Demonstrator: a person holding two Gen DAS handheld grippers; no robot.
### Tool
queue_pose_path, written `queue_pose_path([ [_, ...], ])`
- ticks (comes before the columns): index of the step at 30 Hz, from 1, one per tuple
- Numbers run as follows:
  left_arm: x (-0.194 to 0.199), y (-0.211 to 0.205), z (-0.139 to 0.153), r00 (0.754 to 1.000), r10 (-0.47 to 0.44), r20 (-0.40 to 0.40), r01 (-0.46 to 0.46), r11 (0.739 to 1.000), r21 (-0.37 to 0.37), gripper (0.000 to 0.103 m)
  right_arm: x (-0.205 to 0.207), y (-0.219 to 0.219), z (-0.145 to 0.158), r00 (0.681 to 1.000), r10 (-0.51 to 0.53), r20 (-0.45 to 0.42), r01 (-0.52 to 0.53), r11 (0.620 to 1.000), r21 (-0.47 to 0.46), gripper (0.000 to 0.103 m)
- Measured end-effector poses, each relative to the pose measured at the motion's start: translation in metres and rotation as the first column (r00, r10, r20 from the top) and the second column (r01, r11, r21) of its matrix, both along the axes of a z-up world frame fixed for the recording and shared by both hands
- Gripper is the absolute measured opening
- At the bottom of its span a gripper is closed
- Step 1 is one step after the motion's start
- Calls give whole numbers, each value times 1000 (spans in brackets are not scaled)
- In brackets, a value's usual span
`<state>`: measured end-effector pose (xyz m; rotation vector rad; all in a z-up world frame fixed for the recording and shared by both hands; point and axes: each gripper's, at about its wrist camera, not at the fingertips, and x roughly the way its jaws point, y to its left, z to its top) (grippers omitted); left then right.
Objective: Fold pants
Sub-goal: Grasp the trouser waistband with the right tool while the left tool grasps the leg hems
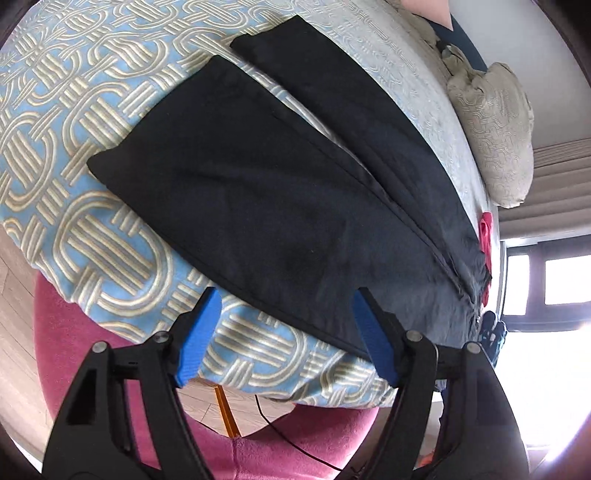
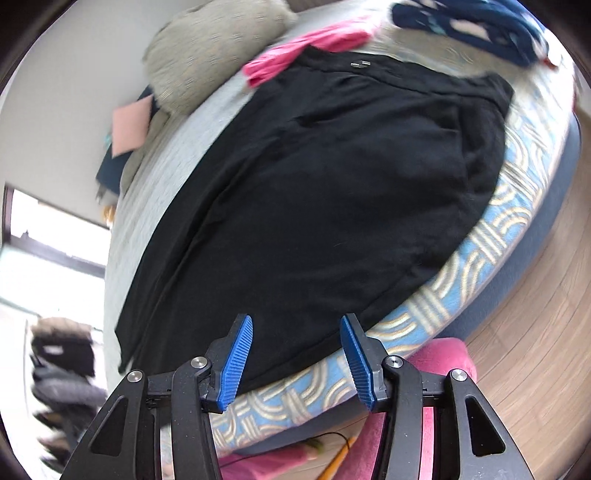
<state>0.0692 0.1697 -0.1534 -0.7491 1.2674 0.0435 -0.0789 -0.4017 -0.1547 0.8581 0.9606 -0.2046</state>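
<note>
Black pants (image 1: 266,192) lie spread flat on a bed with a blue and gold patterned cover (image 1: 96,122), both legs apart and pointing away in the left wrist view. My left gripper (image 1: 286,299) is open and empty, hovering over the near side edge of the pants. In the right wrist view the pants (image 2: 332,192) show their waistband with a small metal clasp (image 2: 360,64) at the far end. My right gripper (image 2: 295,328) is open and empty, just above the near edge of the pants.
A beige pillow (image 1: 495,133) lies on the bed's far side. A pink garment (image 2: 306,48) and a dark blue patterned garment (image 2: 469,26) lie beside the waistband. A pink rug (image 1: 303,439) and wooden floor (image 2: 535,325) lie below the bed edge.
</note>
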Motion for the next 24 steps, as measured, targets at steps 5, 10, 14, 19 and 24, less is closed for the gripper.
queue_pose_path([
  [5,9,1,-10,1000,8,-26,-8,1000,-6,74,-4,-37,-8,994,-113,-1,113,990,82,51],
  [10,13,-1,-24,997,12,-75,-15,999,-35,74,-13,-63,-14,980,-201,2,200,973,112,51],
  [14,12,-3,-30,996,21,-92,-26,998,-53,74,-17,-77,-22,969,-246,-23,247,958,148,51],
  [19,16,0,-26,997,33,-69,-37,998,-57,74,-24,-84,-22,959,-279,-39,282,951,127,51],
  [24,25,8,-29,995,75,-60,-80,993,-87,74,-26,-89,-24,955,-291,-47,295,945,138,51],
])
